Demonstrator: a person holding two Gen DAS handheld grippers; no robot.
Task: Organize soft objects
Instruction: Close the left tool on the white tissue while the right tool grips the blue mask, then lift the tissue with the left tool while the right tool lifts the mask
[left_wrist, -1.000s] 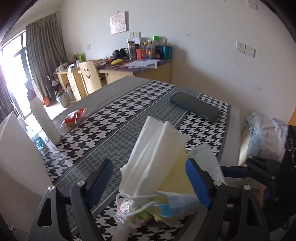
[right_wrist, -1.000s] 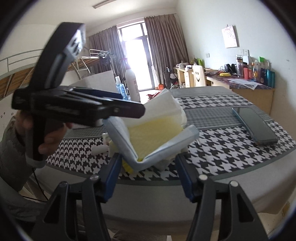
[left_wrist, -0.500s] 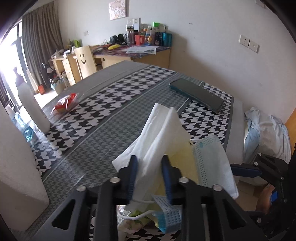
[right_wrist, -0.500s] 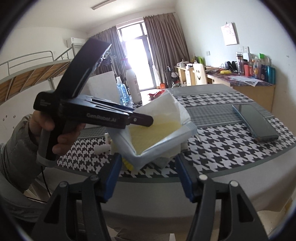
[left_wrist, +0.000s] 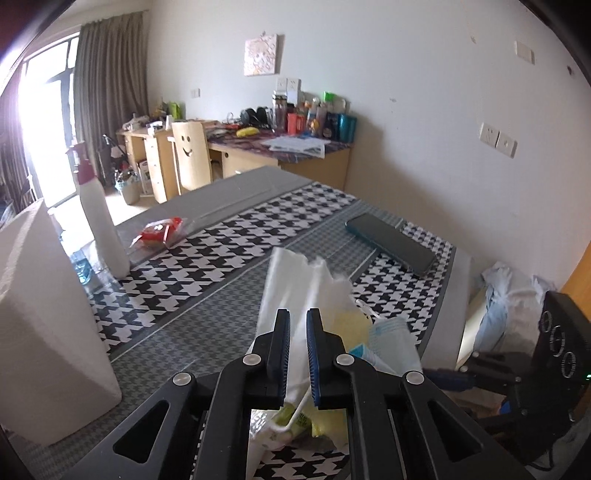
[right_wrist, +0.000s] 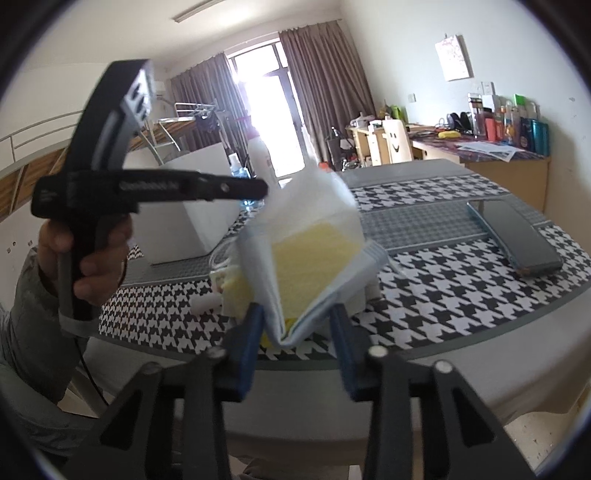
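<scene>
Basically both claws were on one soft bundle at the near table edge.
Left gripper (left_wrist: 298, 334) was nearly shut and closing, its blue pads pinching the white tissue (left_wrist: 295, 277), which rose just ahead of its tips. Right gripper (right_wrist: 297, 326) was part open and closing, jaws either side of the light blue face mask (right_wrist: 269, 291) folded around a yellow cloth (right_wrist: 314, 243); pad contact couldn't be told. Checked tablecloth (right_wrist: 443, 295) lay under the bundle; dark phone (right_wrist: 517, 236) sat well off to the right gripper's right.
</scene>
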